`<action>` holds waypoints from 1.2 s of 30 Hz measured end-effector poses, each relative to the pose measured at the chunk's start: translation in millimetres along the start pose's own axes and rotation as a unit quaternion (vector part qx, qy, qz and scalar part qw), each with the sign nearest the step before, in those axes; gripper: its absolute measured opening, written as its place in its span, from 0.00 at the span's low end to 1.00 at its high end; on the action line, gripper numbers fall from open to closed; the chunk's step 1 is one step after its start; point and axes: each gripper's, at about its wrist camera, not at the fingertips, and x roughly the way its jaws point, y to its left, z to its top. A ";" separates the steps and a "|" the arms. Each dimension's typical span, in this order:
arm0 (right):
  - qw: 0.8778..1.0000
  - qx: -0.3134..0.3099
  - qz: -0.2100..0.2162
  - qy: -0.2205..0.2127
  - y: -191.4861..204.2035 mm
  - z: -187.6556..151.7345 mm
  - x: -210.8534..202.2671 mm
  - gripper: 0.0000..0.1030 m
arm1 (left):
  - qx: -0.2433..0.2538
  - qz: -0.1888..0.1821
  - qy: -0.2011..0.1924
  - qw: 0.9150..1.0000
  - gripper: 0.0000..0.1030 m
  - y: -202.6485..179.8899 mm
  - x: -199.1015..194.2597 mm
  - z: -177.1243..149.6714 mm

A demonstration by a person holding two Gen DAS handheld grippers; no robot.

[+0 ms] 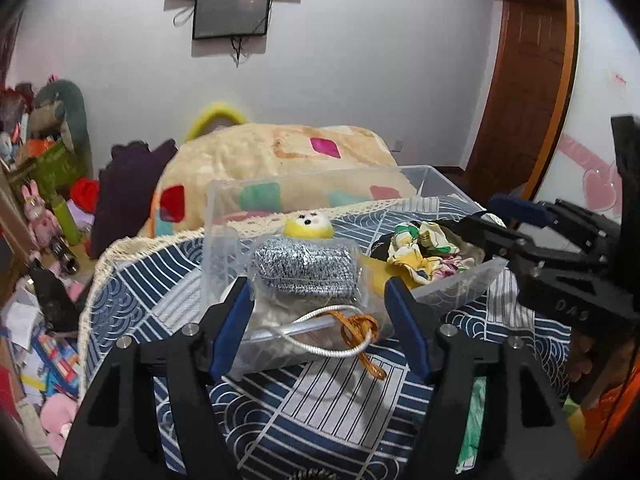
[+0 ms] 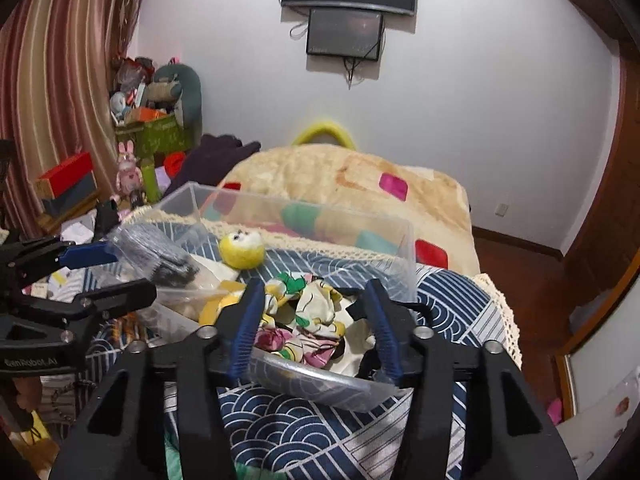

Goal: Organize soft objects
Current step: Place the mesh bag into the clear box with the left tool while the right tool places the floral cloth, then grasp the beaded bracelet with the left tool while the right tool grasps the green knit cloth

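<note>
Both grippers (image 1: 318,312) (image 2: 314,320) open over bin (image 1: 312,184)

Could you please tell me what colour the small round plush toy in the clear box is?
The plush toy is yellow, clearest in the right wrist view.

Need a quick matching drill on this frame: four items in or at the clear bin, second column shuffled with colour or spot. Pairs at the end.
Column 1
1. plush ball
2. steel scrubber
3. printed cloth
4. orange cord

Column 2
A. silver, inside a clear bag
B. knotted, hanging over the near wall of the clear bin
C. yellow, with a small face
D. crumpled, floral, at the end of the bin in front of the right gripper

Pairs: 1-C, 2-A, 3-D, 4-B
</note>
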 end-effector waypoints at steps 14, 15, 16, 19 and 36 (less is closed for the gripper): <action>0.998 0.011 0.033 -0.055 13.8 -8.7 -53.1 0.74 | 0.017 0.025 -0.052 0.998 0.94 -11.3 -62.1 -23.2; 0.998 0.010 0.035 -0.054 15.1 -11.2 -54.5 0.74 | 0.016 0.027 -0.049 0.998 0.94 -10.4 -64.6 -26.9; 0.998 0.008 0.035 -0.053 16.1 -14.9 -55.4 0.74 | 0.016 0.028 -0.047 0.998 0.94 -10.0 -66.1 -30.4; 0.998 0.008 0.042 -0.046 20.6 -24.9 -56.3 0.75 | 0.011 0.033 -0.037 0.999 0.94 -6.6 -68.2 -40.7; 0.997 0.029 0.056 0.044 34.8 -94.4 -34.6 0.75 | -0.034 0.046 0.032 0.998 0.94 15.6 -59.3 -115.3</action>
